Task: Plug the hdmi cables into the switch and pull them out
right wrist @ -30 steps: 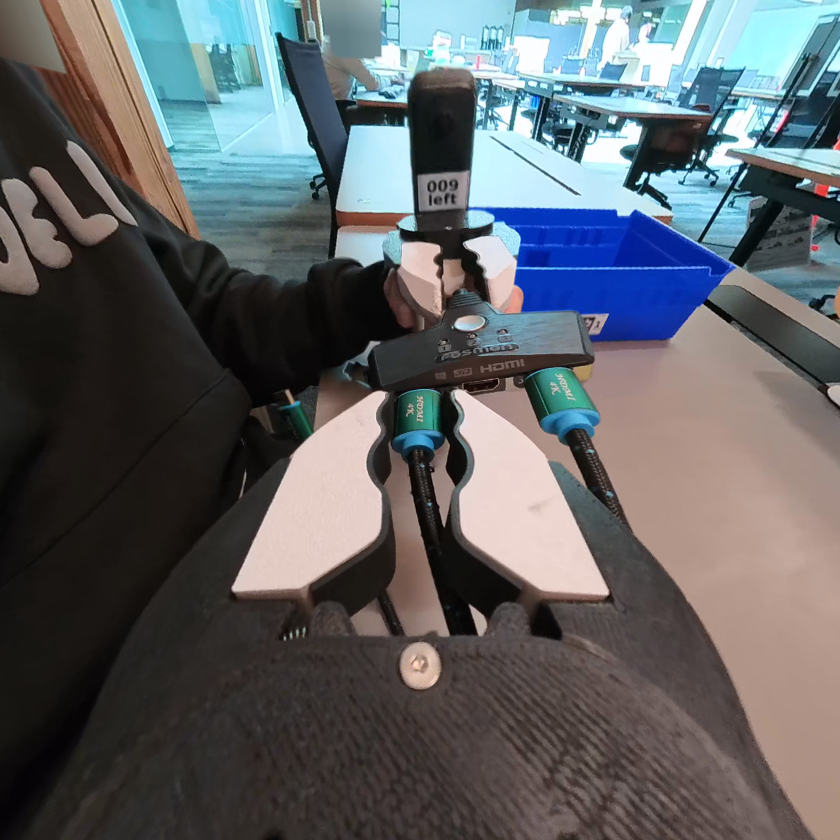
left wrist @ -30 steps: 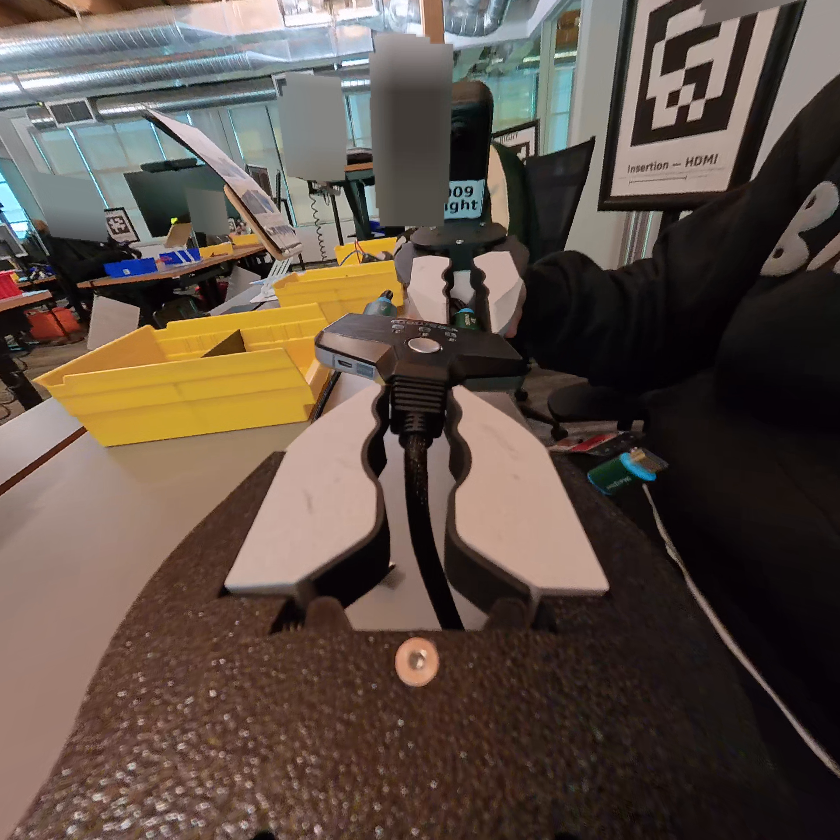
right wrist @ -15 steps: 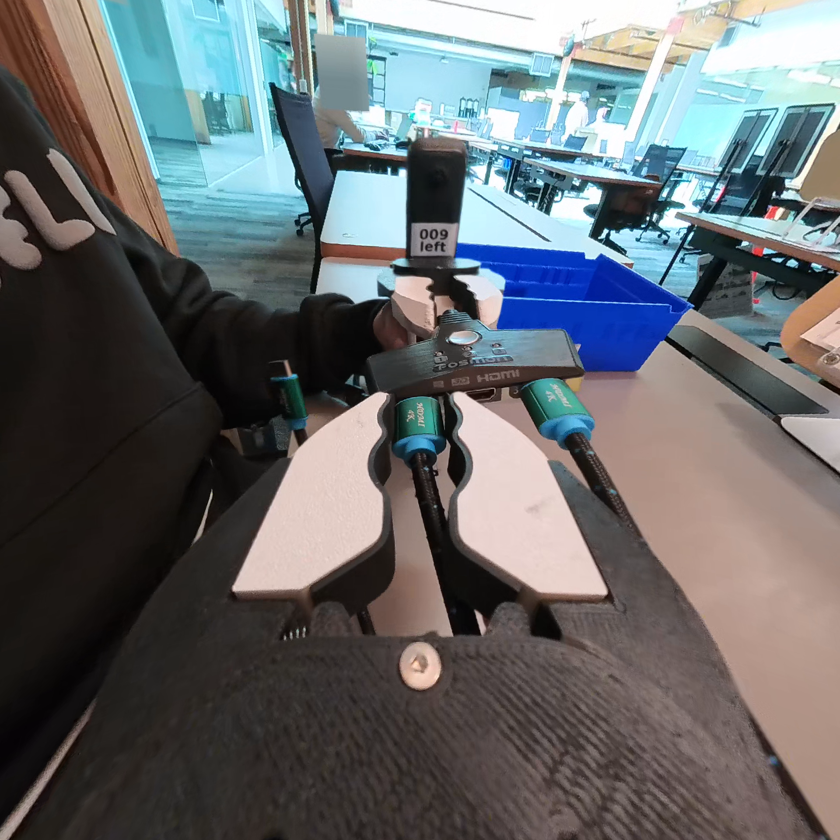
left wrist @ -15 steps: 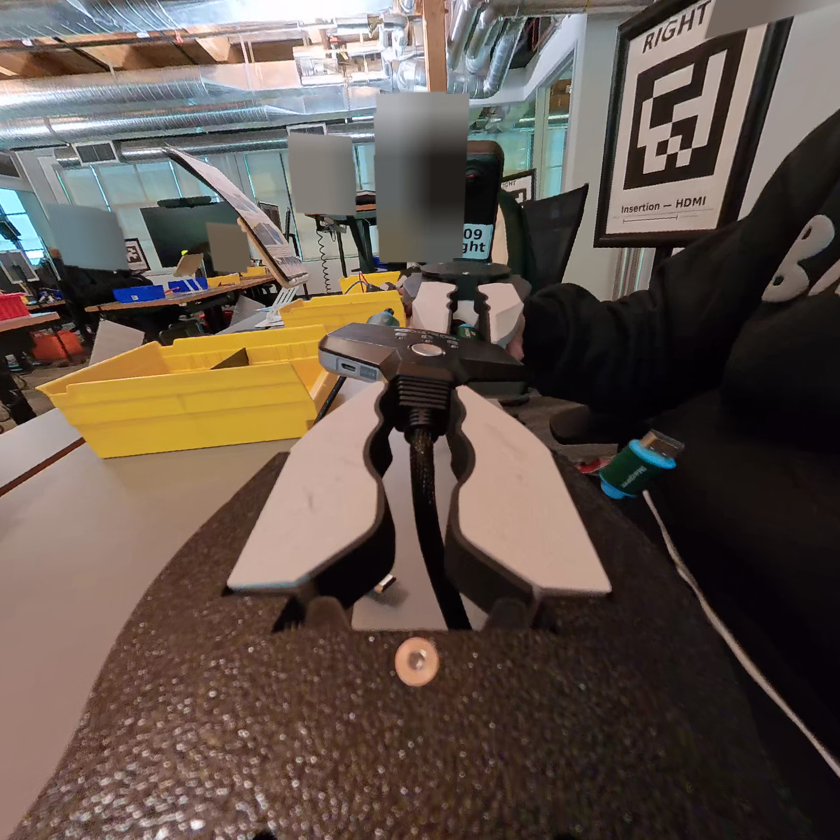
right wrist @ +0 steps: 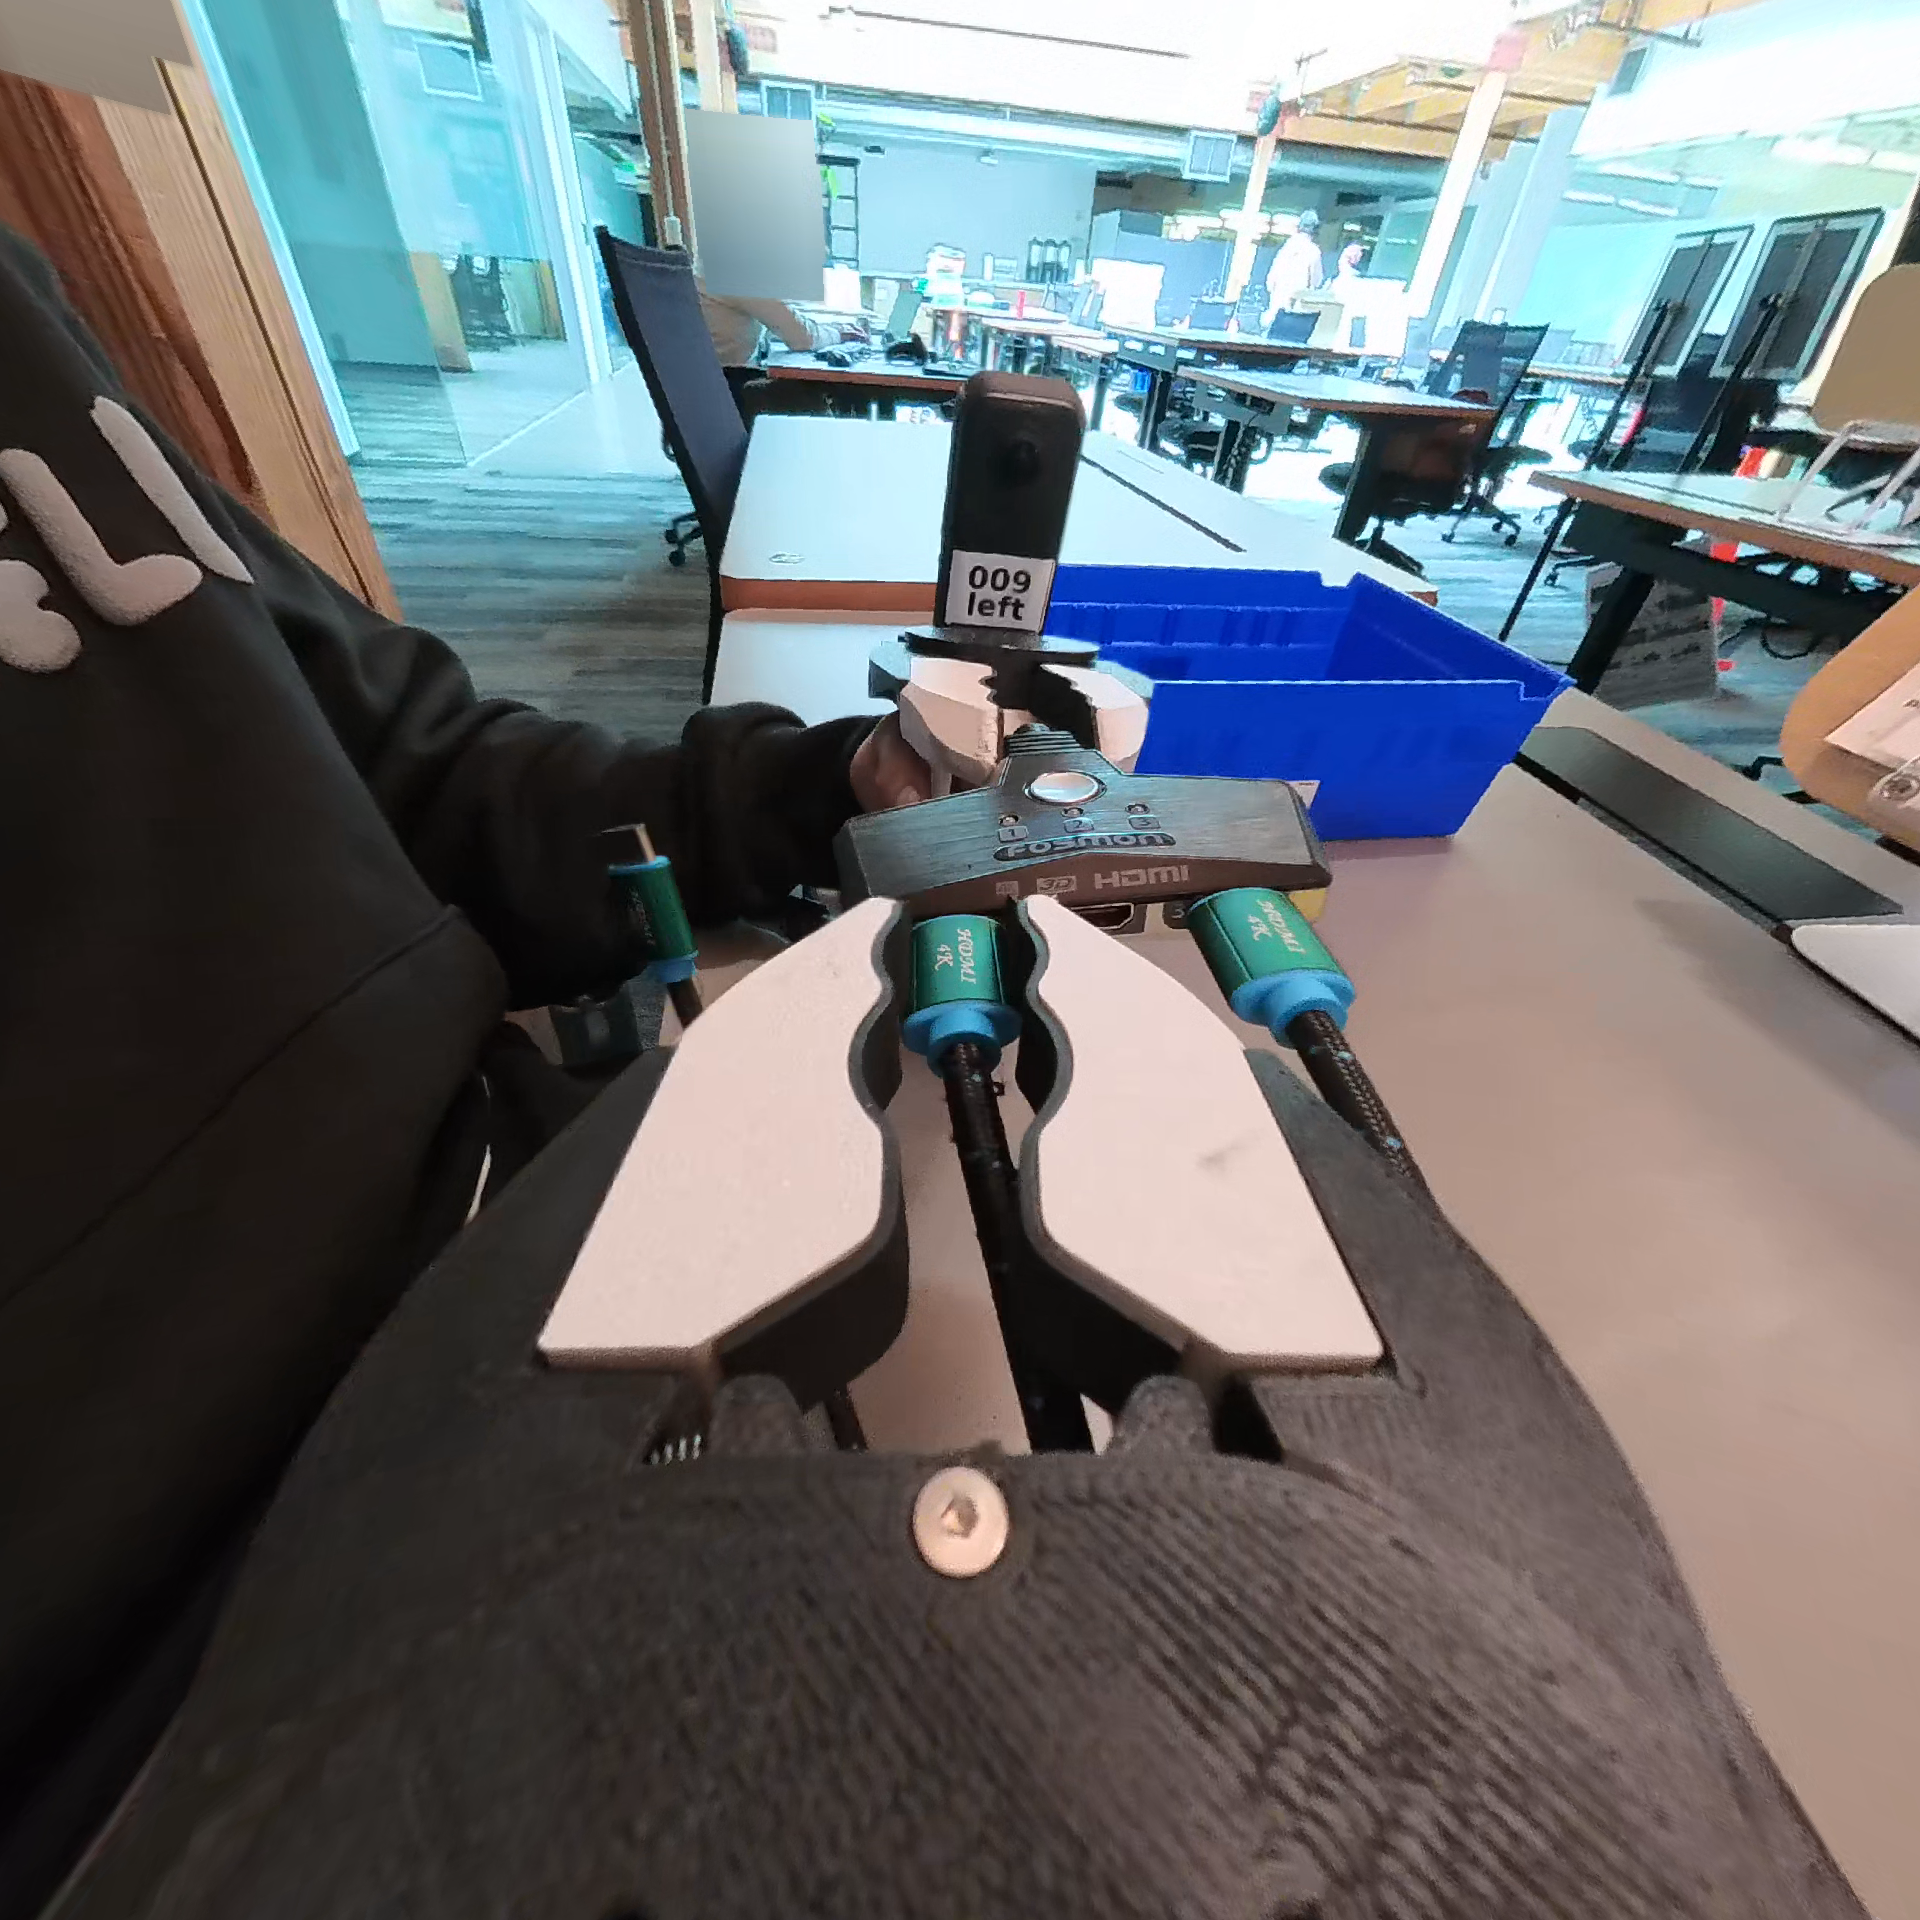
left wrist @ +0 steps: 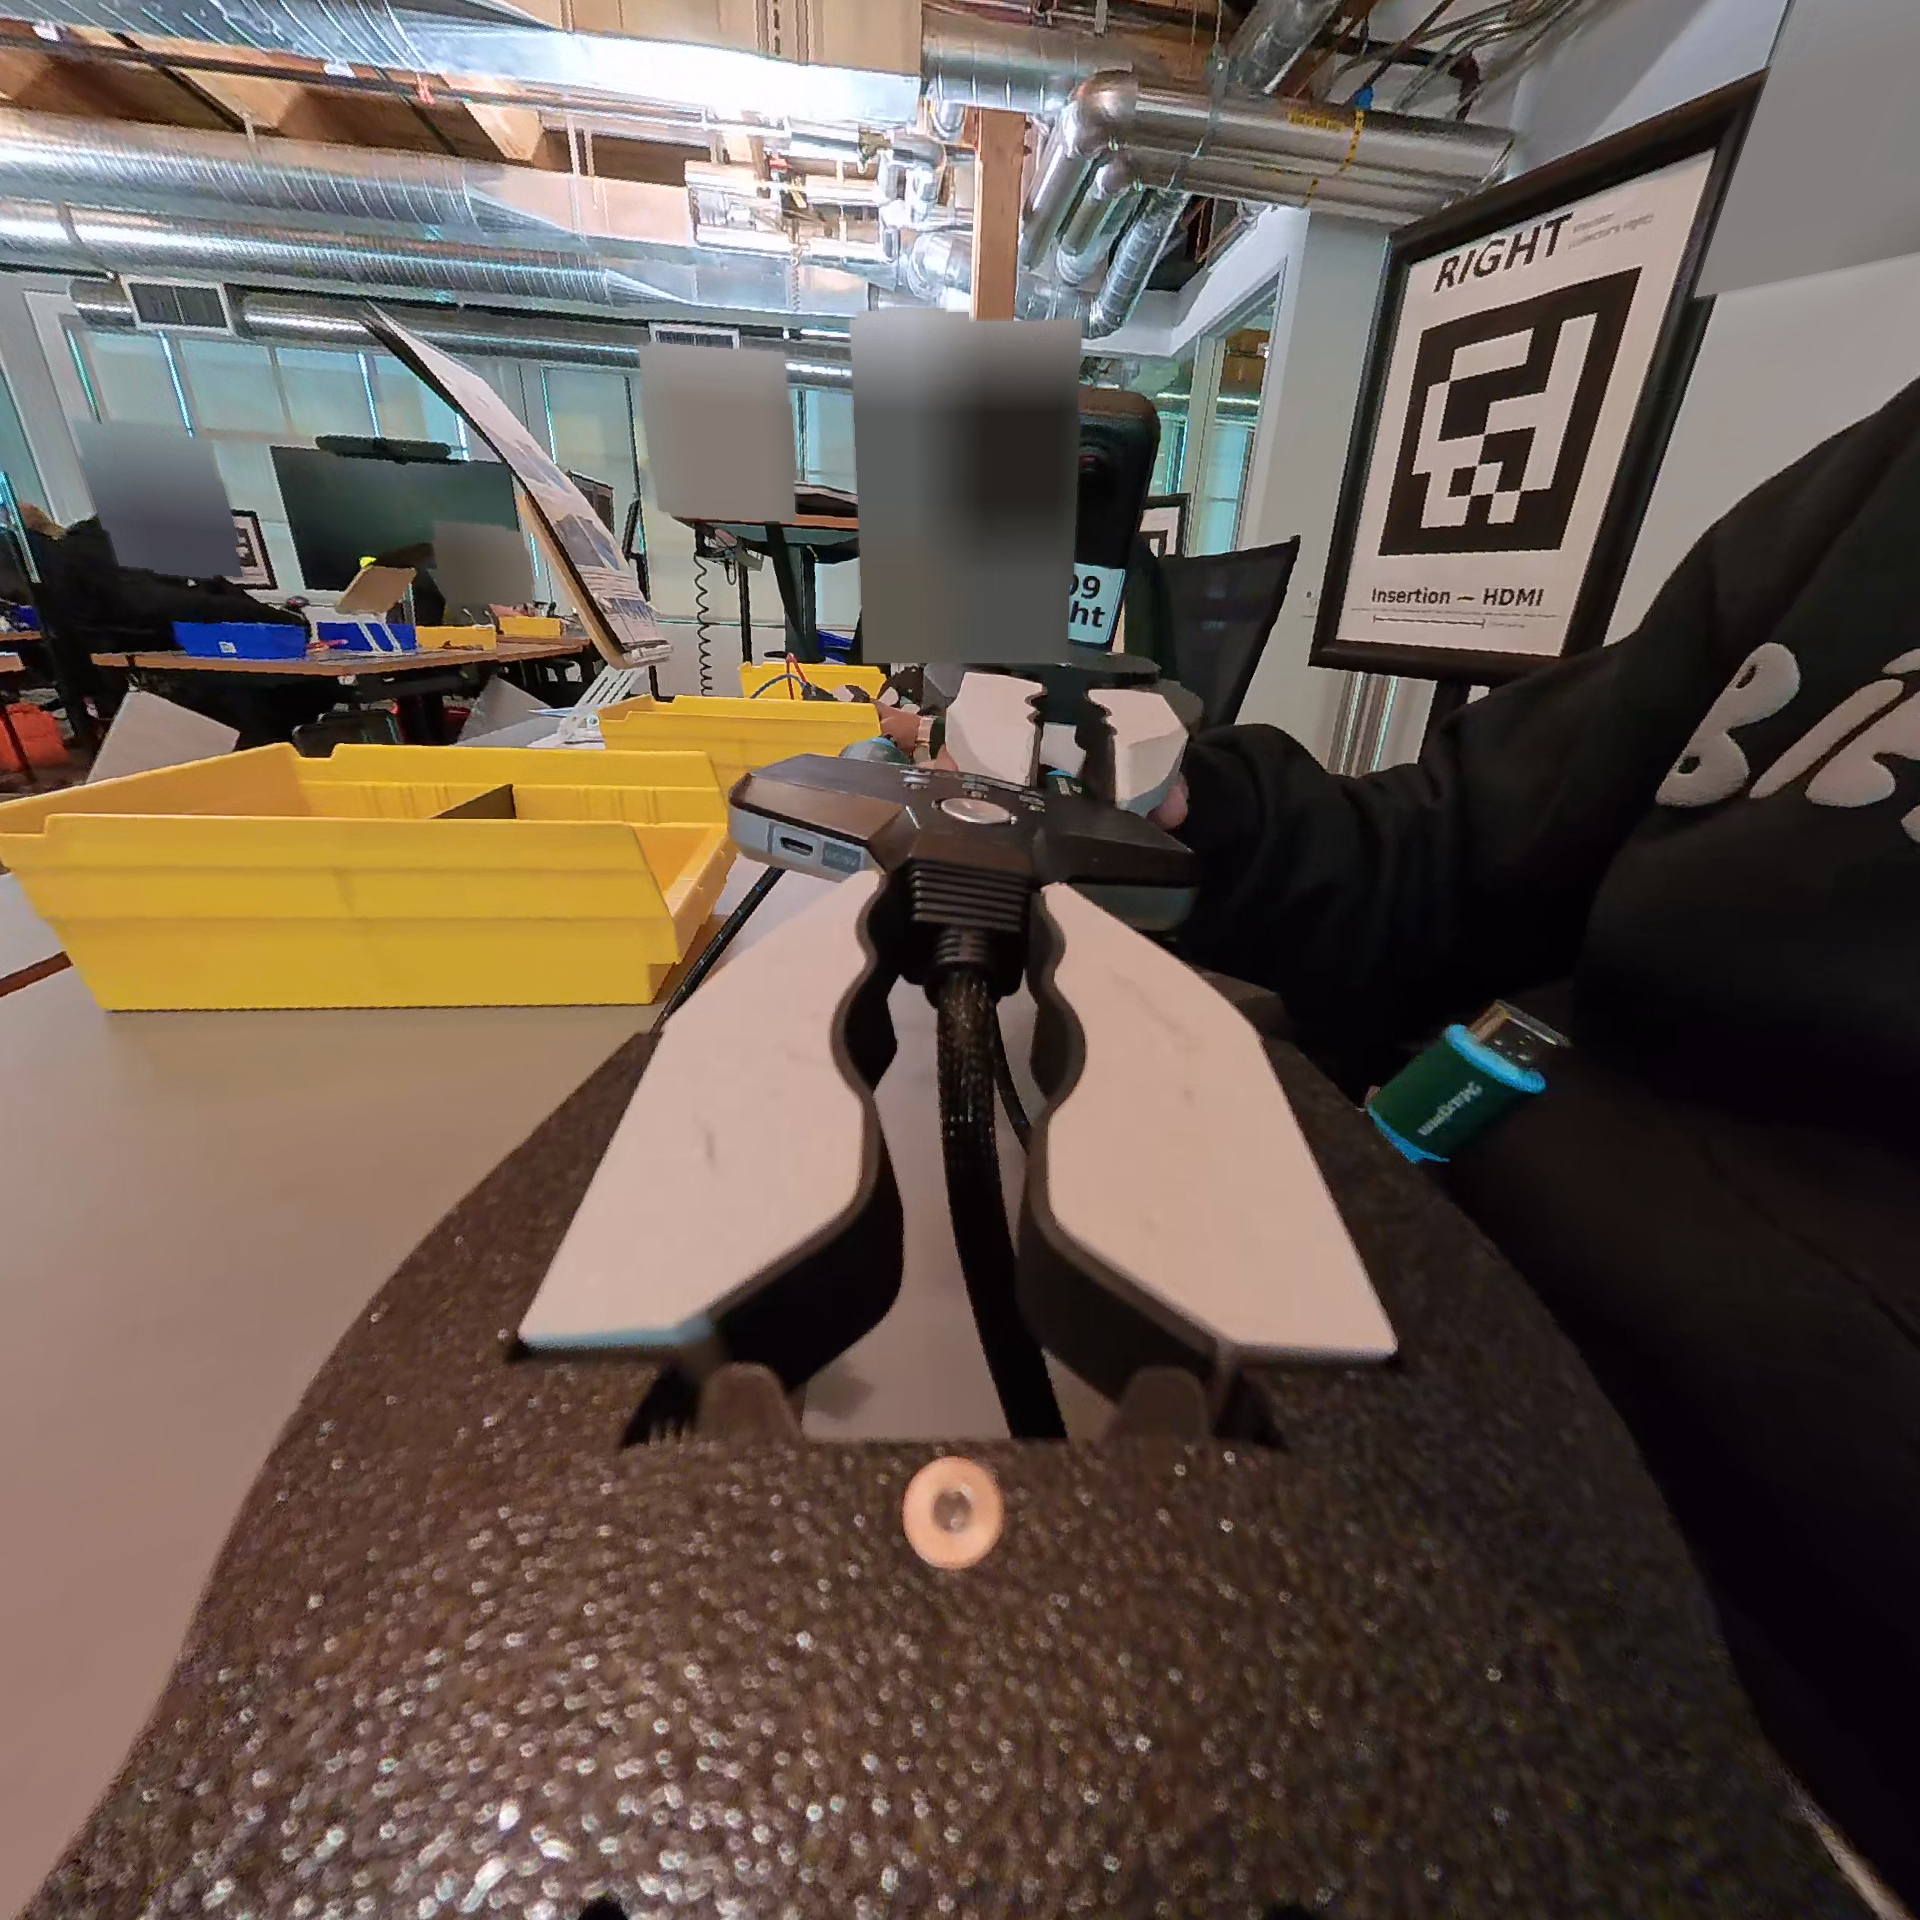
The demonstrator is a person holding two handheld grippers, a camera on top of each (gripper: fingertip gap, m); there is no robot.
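Observation:
The black HDMI switch [right wrist: 1081,847] hangs in the air between my two grippers. My left gripper [left wrist: 966,914] is shut on the ribbed collar of the switch's own black braided cable [left wrist: 982,1122]. My right gripper [right wrist: 956,935] is shut on a green HDMI plug [right wrist: 951,971] that sits in the switch's left port. A second green plug [right wrist: 1262,956] sits in the right port. The middle port [right wrist: 1107,914] is empty. A third green plug [left wrist: 1460,1091] hangs loose beside the person's dark sleeve; it also shows in the right wrist view [right wrist: 649,920].
Yellow bins [left wrist: 343,894] stand on the grey table [left wrist: 260,1143] left of the switch in the left wrist view. A blue bin [right wrist: 1299,686] stands behind the switch in the right wrist view. The person's dark sleeve [right wrist: 582,790] runs along the near side.
Both grippers and the switch have lifted and tilted a little together. Both grips are unchanged and the held green plug stays at its port. The loose green plug has swung slightly.

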